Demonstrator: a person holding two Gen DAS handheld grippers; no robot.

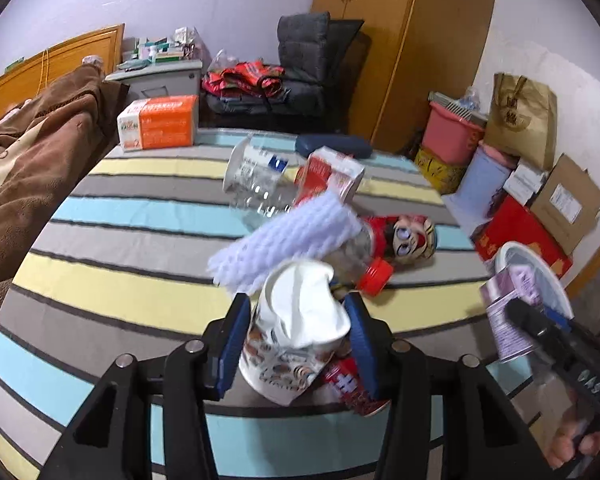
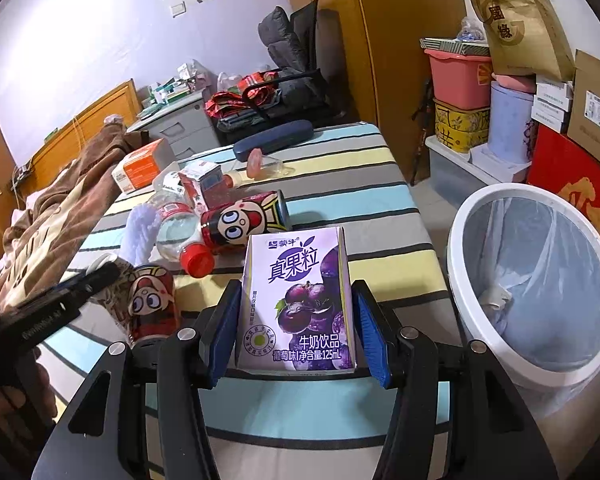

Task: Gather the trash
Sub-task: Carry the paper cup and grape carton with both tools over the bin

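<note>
Between the blue pads of the right gripper [image 2: 296, 332] stands a small purple cardboard grape-milk carton [image 2: 300, 300], upright and clamped on both flanks, lifted clear of the striped bed cover [image 2: 340, 208] behind it. Just off that gripper's right side, near and lower, waits the white round plastic bin with a clear liner [image 2: 540, 280], its mouth open and a scrap or two already at the bottom.

The left gripper [image 1: 296, 340] has a crumpled white paper cup with cartoon print [image 1: 296, 328] between its pads; both pads lie against the cup's sides, so I read it as gripped, though the dented wall makes the hold look light. Under the cup and touching it lies a red printed can [image 1: 352, 388]. Just ahead of that tool are a white foam net sleeve [image 1: 288, 240] and a clear plastic bottle with a red cap [image 1: 374, 276], then a red cartoon-face can [image 1: 408, 240], a larger clear bottle [image 1: 256, 184] and a red-and-white carton [image 1: 332, 176] farther on.

The step in hand, as I judge it, is carrying the purple carton to the bin. The next move calls for swinging the right tool to its right until the carton hangs over the mouth, then parting the pads; the cup should follow without snagging the can beneath
</note>
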